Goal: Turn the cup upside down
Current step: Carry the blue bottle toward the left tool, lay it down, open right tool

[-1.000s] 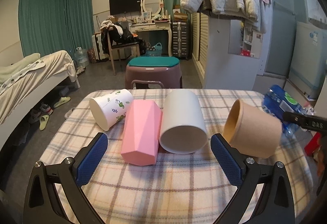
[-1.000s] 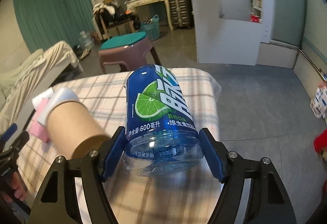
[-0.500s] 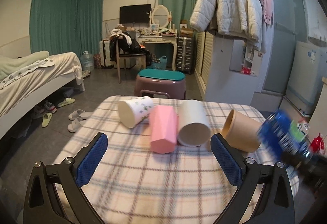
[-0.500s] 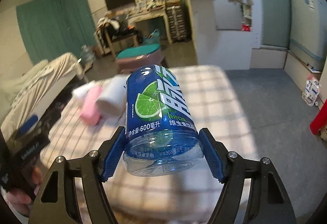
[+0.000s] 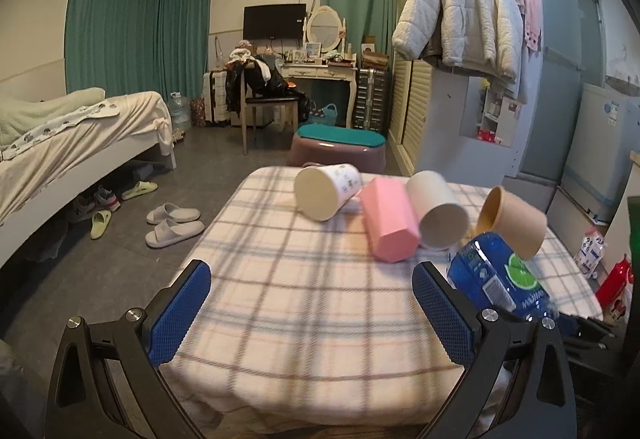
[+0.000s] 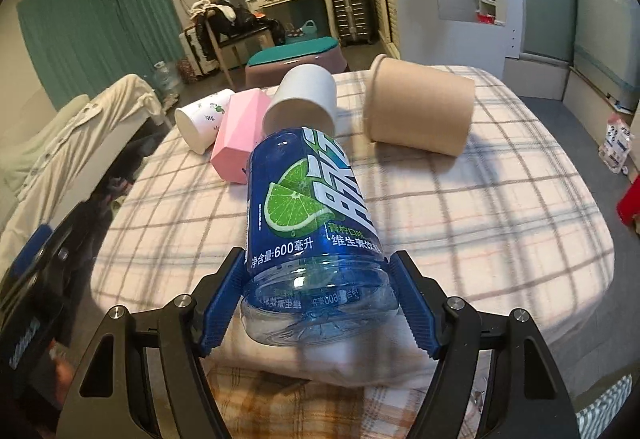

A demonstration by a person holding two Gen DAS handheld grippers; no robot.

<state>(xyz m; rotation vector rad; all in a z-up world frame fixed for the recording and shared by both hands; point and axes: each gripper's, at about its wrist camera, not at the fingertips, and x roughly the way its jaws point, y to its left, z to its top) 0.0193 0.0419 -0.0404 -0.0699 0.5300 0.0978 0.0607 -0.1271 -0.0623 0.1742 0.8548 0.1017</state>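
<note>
Both grippers pulled back from cup row over last second; blue bottle-cup (image 6: 308, 223) now lifted off table (image 5: 304, 303), so flip looks underway, not done.

Left to right:
- left gripper (image 5: 308, 307): jaws wide, empty
- printed white cup (image 5: 326, 191), pink cup (image 5: 390, 223), grey cup (image 5: 438, 213), brown cup (image 5: 512, 223): on sides, interiors look empty (pink's mouth hidden)
- right gripper (image 6: 316, 303): clamped on blue bottle-cup near clear end, nothing visible inside

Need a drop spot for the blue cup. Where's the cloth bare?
Bare: the near half of the checked tablecloth, in front of the cup row. Crowded: far edge, white printed cup, pink cup, grey cup, brown cup nearly side by side.
</note>
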